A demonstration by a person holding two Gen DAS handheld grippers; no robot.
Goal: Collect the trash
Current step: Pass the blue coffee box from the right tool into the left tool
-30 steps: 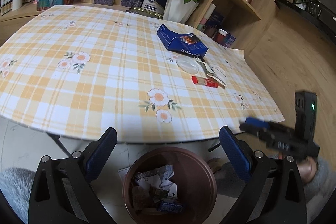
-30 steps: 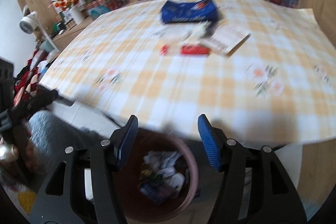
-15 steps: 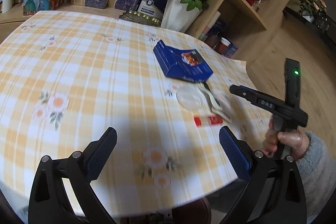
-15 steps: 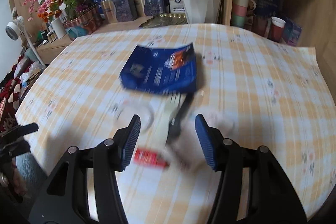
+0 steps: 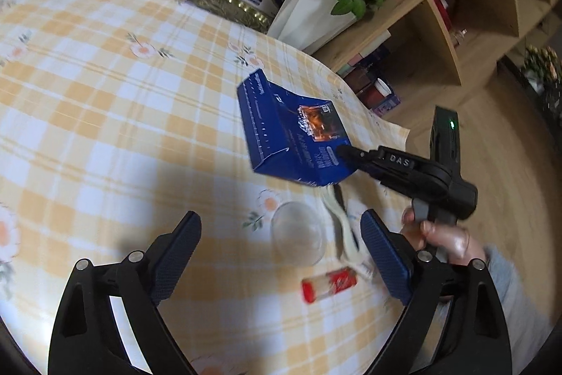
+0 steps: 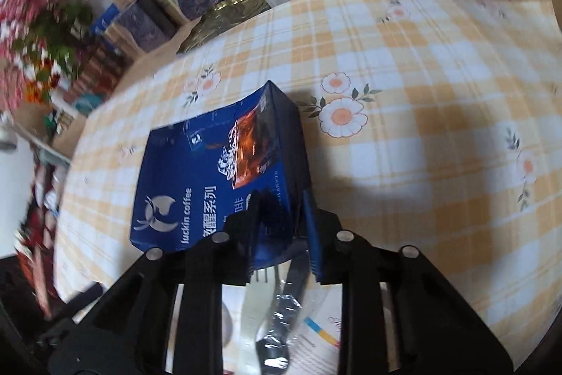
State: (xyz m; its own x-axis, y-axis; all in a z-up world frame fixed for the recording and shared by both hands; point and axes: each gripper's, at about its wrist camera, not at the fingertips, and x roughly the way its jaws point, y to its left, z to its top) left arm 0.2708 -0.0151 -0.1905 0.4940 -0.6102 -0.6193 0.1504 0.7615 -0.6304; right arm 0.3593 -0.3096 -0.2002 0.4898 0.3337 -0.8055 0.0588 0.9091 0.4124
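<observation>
Since a second ago, both swung from above the bin to over the table. Right gripper [image 6: 279,227] jaws just closing, now clamped on the near corner of the blue coffee box [image 6: 214,178], tilted up off the checked tablecloth [image 6: 421,129]; glossy dark blue, white logo, iced-drink photo. Left gripper [image 5: 281,255] spread wide and empty, hovering just nearer than the box over a clear lid [image 5: 298,234], with a red wrapper [image 5: 330,283] nearer still.
</observation>
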